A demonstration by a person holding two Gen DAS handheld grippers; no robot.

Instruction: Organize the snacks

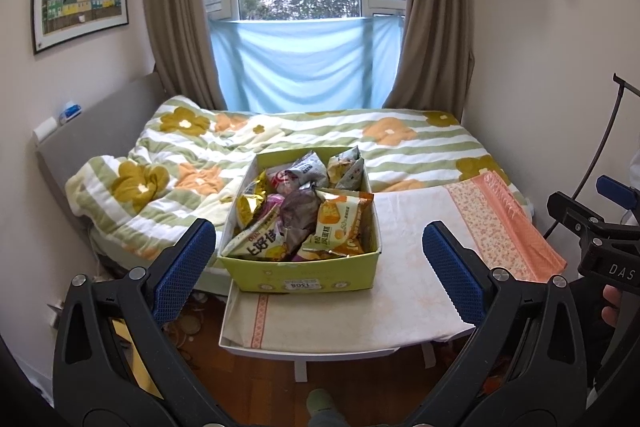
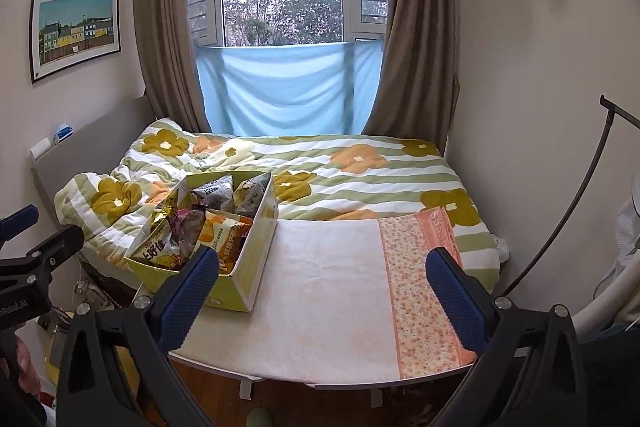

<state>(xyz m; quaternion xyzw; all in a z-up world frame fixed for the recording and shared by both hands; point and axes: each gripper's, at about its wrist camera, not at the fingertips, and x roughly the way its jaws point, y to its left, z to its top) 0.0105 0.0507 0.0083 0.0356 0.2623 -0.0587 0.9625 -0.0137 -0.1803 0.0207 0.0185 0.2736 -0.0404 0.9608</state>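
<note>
A yellow-green cardboard box (image 1: 304, 269) (image 2: 256, 247) stands on the left part of a small table (image 1: 400, 303) (image 2: 320, 307) covered with a pale cloth. It is packed with several snack bags, among them an orange one (image 1: 340, 223) (image 2: 220, 231) and a yellow one (image 1: 260, 247) (image 2: 158, 251). My left gripper (image 1: 318, 259) hovers open in front of the box, nothing between its blue pads. My right gripper (image 2: 322, 279) is open too, held above the bare cloth to the right of the box, empty.
Behind the table lies a bed with a flowered, green-striped quilt (image 1: 168, 163) (image 2: 360, 179). A window with brown curtains and a blue cloth (image 1: 304, 63) closes the back. A dark stand pole (image 2: 568, 219) leans at the right wall. Wooden floor shows under the table.
</note>
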